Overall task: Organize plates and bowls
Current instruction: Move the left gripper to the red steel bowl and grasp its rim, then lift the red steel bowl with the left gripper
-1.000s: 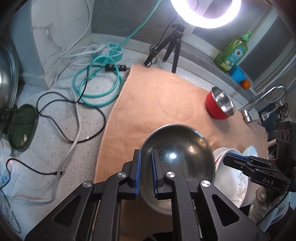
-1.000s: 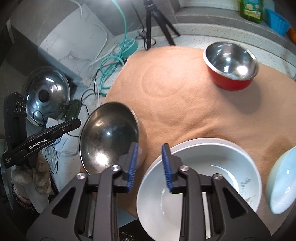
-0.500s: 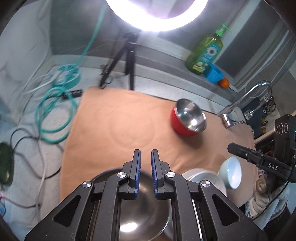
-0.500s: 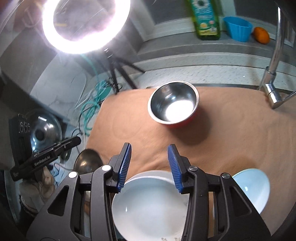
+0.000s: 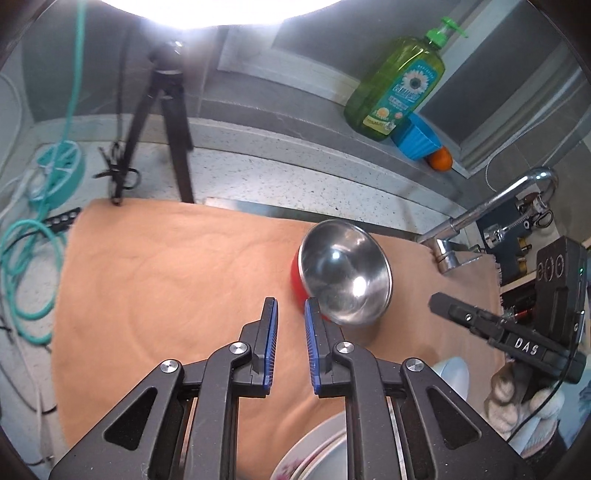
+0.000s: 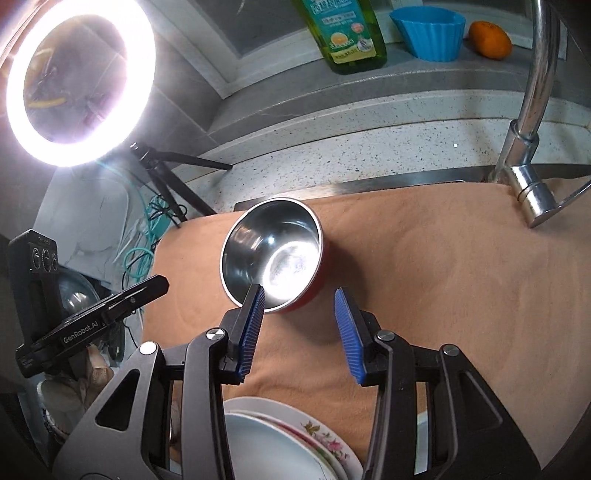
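Nearest the right wrist camera, the right tool (image 6: 299, 299) stands with its blue pads apart and nothing between them, hanging over the orange cloth (image 6: 461, 277) that covers the worktop (image 6: 369, 147). Just below it, at the bottom edge, lies a stack of plates (image 6: 295, 443): a plain white one on top of one with a flowered rim. In the left wrist view the left tool (image 5: 290, 314) shows a narrow gap between its pads; the gap is widening slightly and holds nothing. The edge of the plates shows under its right arm, and a pale blue bowl (image 5: 452, 376) peeks out to the right of it.

Just past both tools sits the red bowl (image 6: 273, 258) with a shiny steel inside, upright on the cloth. In the right view its near rim lies just beyond the left pad; in the left view it sits just right of the pads.

To the side, each view catches the other tool's black body held in a gloved hand (image 5: 517, 398).

Farther back, the tap (image 6: 532, 110) rises at the cloth's far right corner. A ring light (image 6: 79, 79) on a black tripod (image 5: 159, 122) stands at the far left, with teal cable (image 5: 33, 258) coiled beside it. On the ledge behind are a green soap bottle (image 5: 399, 85), a blue cup (image 6: 428, 31) and an orange (image 6: 489, 38).
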### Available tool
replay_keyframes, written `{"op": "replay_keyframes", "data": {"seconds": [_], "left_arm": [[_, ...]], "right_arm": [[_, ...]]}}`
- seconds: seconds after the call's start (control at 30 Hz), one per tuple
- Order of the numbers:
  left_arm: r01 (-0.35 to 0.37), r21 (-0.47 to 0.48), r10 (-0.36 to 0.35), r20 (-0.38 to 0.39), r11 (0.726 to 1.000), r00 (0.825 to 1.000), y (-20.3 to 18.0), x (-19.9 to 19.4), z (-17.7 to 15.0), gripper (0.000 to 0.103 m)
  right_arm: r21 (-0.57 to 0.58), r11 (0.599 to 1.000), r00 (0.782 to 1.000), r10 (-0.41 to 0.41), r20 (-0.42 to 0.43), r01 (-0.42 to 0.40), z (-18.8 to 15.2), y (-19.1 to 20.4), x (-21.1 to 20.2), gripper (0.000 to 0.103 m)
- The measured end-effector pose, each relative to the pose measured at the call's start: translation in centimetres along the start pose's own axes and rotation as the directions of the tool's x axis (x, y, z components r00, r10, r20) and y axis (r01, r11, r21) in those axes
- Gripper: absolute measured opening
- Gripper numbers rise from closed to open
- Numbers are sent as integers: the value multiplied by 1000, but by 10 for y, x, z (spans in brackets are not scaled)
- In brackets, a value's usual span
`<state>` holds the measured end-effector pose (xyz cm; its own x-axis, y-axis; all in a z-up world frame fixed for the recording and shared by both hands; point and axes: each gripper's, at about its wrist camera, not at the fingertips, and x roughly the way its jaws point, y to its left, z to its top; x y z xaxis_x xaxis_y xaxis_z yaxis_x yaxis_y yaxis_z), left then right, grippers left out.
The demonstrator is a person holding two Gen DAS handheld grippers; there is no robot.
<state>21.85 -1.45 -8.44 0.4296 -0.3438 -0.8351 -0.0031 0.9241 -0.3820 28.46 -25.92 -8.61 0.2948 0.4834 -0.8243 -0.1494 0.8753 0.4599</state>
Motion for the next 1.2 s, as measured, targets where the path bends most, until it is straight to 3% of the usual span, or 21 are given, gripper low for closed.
{"op": "replay_keyframes", "data": {"seconds": [0.47,1.0,1.2], "left_arm": [[-3,-44,-1,-85,999,996,-2,50,29,13],[-28,-12,26,-128,1000,991,-7,69,31,13],[-35,1,35,-127,999,991,-14,71,30,10]], "right_arm": [[62,998,998,1,-70,4,23,-16,43,28],[61,998,993,-10,-122,18,29,-20,65,9],[54,998,993,-12,-116,18,29,-16,64,9]]}}
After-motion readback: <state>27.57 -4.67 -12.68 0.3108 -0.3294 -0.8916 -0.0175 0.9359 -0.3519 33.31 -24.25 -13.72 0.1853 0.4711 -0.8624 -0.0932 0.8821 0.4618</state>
